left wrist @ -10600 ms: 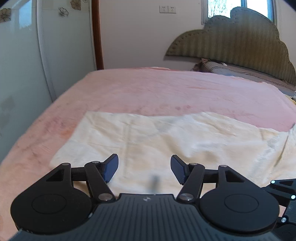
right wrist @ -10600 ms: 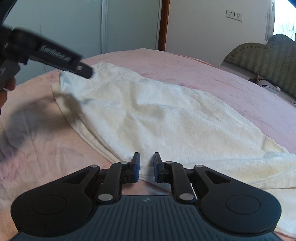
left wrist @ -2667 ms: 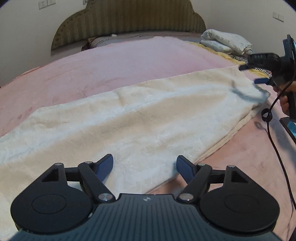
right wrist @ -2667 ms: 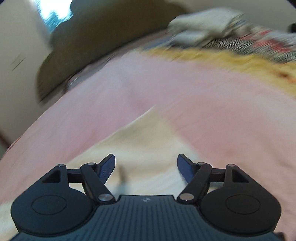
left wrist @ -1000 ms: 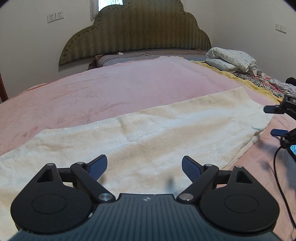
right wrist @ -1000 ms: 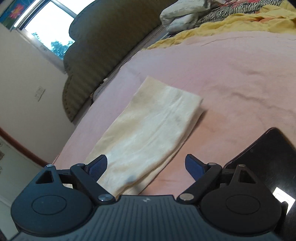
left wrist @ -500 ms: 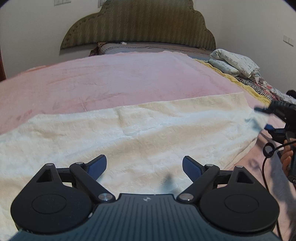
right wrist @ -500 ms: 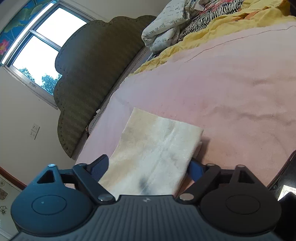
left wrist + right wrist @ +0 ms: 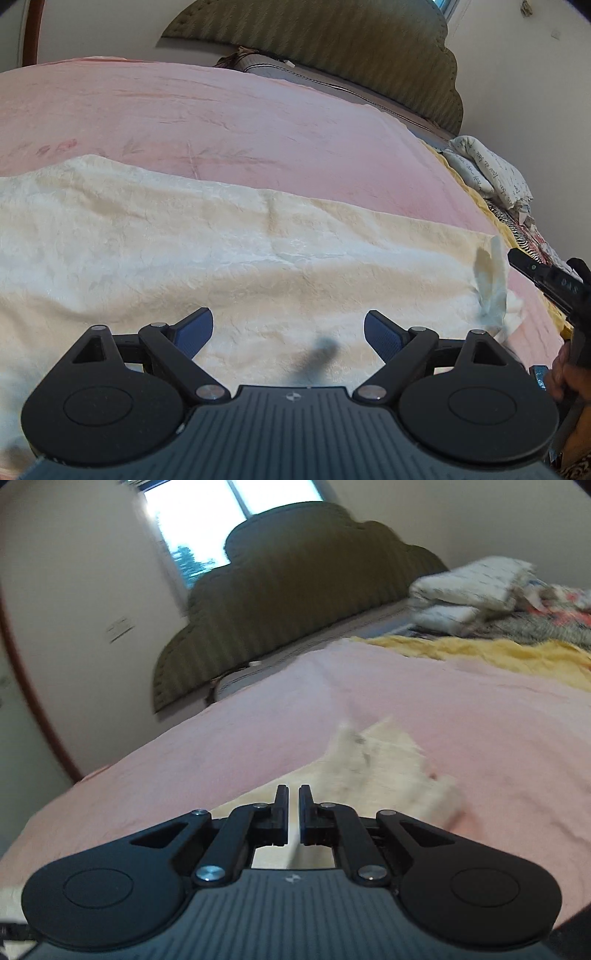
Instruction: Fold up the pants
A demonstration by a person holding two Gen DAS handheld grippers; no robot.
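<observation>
Cream-white pants [image 9: 229, 266] lie folded lengthwise in a long strip across the pink bedspread [image 9: 221, 122]. My left gripper [image 9: 288, 330] is open and empty, low over the middle of the strip. My right gripper [image 9: 293, 808] is shut on the pants' end [image 9: 373, 771] and lifts it. In the left wrist view that end [image 9: 491, 280] stands up off the bed at the far right, beside the right gripper's black body [image 9: 546, 280].
A dark green padded headboard [image 9: 332, 48] stands at the back. Folded white bedding [image 9: 472, 587] and a yellow blanket [image 9: 480, 653] lie on the bed's right side. A white wall with sockets is on the left.
My right gripper has closed on the end of the pants and raised it; half a second ago it was open over that end. My left gripper stays open and has moved closer to the cloth.
</observation>
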